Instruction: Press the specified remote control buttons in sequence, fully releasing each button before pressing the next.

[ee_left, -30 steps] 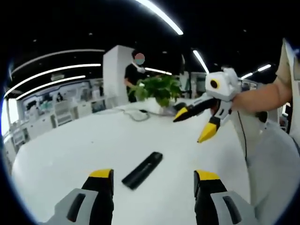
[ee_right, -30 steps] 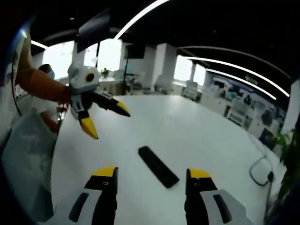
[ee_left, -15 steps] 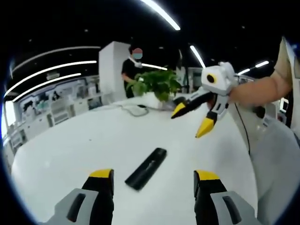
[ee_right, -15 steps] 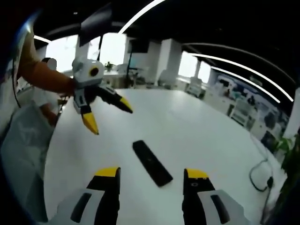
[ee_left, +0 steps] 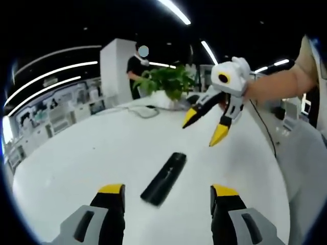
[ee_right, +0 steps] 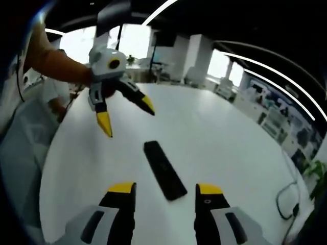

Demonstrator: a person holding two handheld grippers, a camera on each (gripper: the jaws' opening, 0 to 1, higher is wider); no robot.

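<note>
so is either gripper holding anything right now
Nothing is held. The left gripper and right gripper both hang open above the black remote, which lies flat on the white table.

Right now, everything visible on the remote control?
The remote control is a slim black bar, apparently matte plastic, lying flat on the white table. Its buttons are too blurred to make out. Nothing touches it: both grippers are open and above it, the left gripper and the right gripper each framing its near end between yellow-tipped fingers.
</note>
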